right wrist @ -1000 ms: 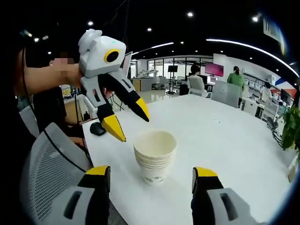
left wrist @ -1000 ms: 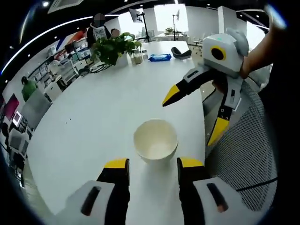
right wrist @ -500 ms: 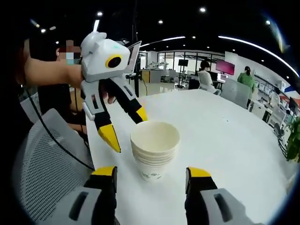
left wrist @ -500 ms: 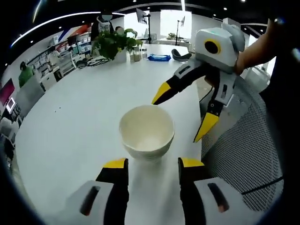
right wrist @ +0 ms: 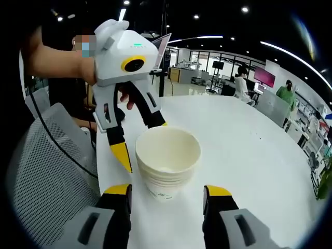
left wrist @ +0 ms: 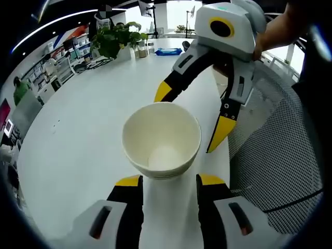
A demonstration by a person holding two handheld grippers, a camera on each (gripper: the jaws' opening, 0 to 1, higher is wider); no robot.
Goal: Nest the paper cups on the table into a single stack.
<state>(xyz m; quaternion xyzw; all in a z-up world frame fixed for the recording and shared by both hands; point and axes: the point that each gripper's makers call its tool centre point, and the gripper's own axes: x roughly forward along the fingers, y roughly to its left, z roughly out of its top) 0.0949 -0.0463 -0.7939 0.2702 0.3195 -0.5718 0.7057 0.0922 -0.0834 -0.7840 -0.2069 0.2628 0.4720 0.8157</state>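
One white table (left wrist: pixel 78 119) in open office.

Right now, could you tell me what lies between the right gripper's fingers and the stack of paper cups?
Bare white table, as the right gripper view shows: the right gripper is open and short of the stack of paper cups, touching nothing.

The stack of paper cups (right wrist: pixel 167 162) hid one yellow tip of the left gripper (right wrist: pixel 139 144) in the right gripper view, its own foot was hidden by its rim in the left gripper view, and items at the table's (left wrist: pixel 78 129) far edge were too small to identify.
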